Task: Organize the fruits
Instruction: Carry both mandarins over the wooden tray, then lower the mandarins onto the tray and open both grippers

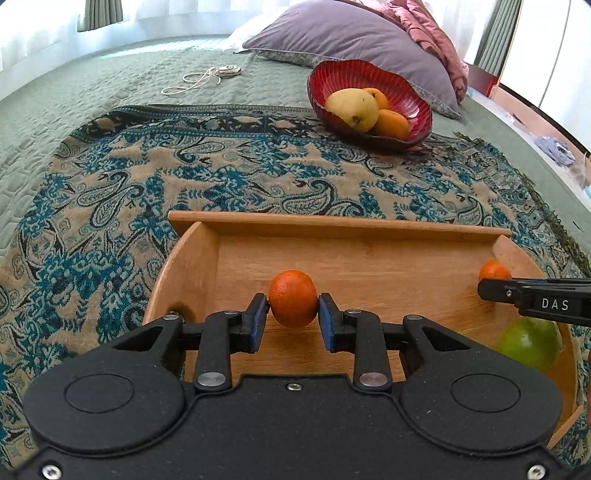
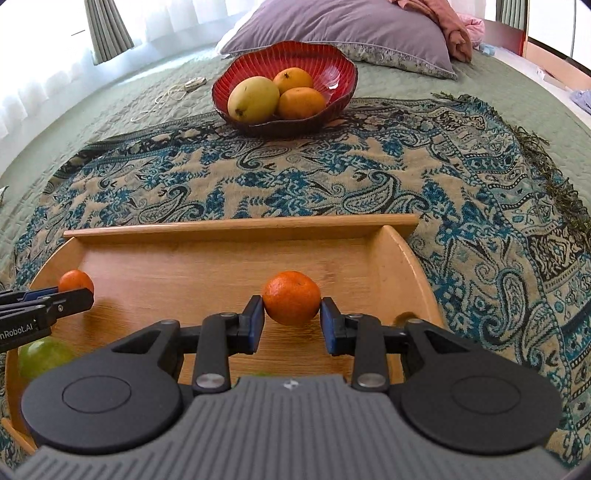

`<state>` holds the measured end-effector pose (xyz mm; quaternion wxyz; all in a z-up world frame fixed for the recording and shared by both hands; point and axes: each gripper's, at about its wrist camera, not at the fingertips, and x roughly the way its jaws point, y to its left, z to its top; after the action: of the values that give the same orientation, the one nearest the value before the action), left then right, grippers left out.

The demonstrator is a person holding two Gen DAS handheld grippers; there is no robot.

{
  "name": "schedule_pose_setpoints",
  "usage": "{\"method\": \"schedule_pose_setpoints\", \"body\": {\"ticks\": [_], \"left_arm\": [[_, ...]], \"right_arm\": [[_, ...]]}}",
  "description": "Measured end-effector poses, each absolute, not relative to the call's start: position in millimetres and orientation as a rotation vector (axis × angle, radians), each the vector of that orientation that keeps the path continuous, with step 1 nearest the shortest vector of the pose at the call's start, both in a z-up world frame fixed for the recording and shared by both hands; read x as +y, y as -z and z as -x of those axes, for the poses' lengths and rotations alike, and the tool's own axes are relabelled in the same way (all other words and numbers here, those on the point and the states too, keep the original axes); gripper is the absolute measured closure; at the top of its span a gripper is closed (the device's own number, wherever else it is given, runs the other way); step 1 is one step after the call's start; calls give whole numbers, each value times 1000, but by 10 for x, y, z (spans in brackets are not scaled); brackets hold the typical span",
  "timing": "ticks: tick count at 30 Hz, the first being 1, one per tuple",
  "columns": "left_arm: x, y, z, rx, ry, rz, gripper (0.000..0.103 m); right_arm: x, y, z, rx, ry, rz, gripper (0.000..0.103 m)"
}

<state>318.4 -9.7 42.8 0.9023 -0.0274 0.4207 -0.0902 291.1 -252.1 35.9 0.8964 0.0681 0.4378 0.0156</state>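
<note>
A wooden tray [image 1: 332, 225] lies on a paisley cloth. My left gripper [image 1: 293, 314] is shut on a small orange tangerine [image 1: 293, 298] over the tray's left part. My right gripper [image 2: 291, 314] is shut on a second tangerine [image 2: 291, 297] over the tray's right part. Each gripper shows at the edge of the other's view, the right gripper [image 1: 495, 290] and the left gripper [image 2: 79, 297]. A green fruit [image 1: 530, 341] lies in the tray's near part, also in the right wrist view [image 2: 42, 356]. A red bowl [image 2: 325, 62] farther back holds a yellow mango [image 2: 253, 98] and two oranges [image 2: 301, 101].
The paisley cloth [image 2: 480, 184] covers a green quilted bedspread [image 1: 74, 96]. A purple pillow [image 1: 354, 33] lies behind the bowl. A white cord with a small device [image 1: 207, 75] lies at the back left. The bed's right edge drops off by boxes [image 1: 554, 147].
</note>
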Motion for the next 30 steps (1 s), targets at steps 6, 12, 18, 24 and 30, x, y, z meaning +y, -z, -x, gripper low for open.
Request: {"method": "schedule_pose_setpoints", "body": {"ticks": [6, 12, 18, 24, 30], "left_arm": [[-88, -401, -3192, 874, 187, 54, 75], [-72, -383, -3203, 876, 185, 61, 75], [-75, -380, -3201, 875, 185, 61, 75], [-75, -420, -3187, 882, 185, 53, 68], [-24, -615, -3067, 838, 194, 69, 47]], "right_arm": [[-2510, -338, -2924, 911, -36, -142, 65], [-2504, -310, -2938, 917, -36, -146, 65], [-2501, -309, -2938, 916, -36, -144, 65], [-2509, -310, -2930, 919, -35, -161, 54], [-2530, -426, -2831, 880, -53, -183, 36]]}}
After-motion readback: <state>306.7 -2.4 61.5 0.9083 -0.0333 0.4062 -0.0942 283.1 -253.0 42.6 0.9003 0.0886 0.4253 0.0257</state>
